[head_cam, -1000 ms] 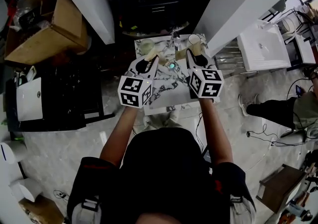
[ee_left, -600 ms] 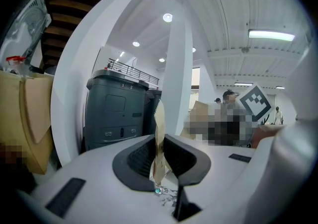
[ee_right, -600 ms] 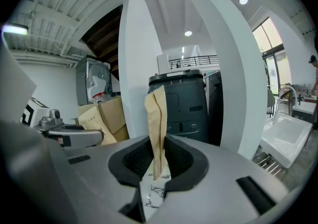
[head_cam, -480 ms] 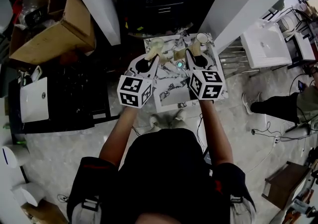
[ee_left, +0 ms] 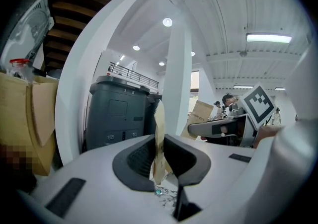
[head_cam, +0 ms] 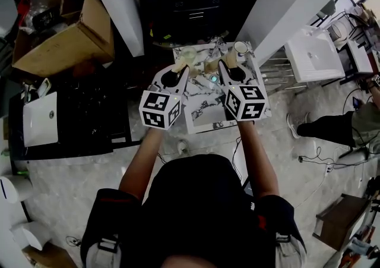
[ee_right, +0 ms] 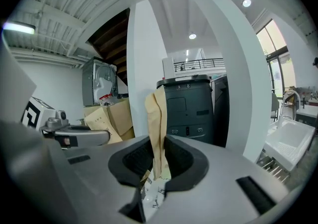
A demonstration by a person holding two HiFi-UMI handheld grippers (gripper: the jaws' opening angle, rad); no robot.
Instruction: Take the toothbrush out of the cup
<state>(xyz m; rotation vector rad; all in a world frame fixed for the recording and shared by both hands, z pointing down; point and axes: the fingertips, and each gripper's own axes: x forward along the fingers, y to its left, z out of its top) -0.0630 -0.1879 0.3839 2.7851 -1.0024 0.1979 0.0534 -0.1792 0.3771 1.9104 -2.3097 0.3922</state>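
Both arms are reaching forward side by side, the left gripper (head_cam: 187,71) and right gripper (head_cam: 222,65) pointing almost level over a small marble table (head_cam: 205,115). Both pairs of jaws are standing nearly closed. The left is pinching a tan strip (ee_left: 159,128) upright, and the right is pinching a folded tan strip (ee_right: 158,118).

The cup (head_cam: 240,47) is sitting at the table's far right corner; the toothbrush is too small to make out. A white column (head_cam: 279,5) is crowding the table's right side, while the floor (head_cam: 71,177) is lying open nearer the person.

Only the gripper views are showing a dark bin (ee_right: 189,104) ahead.
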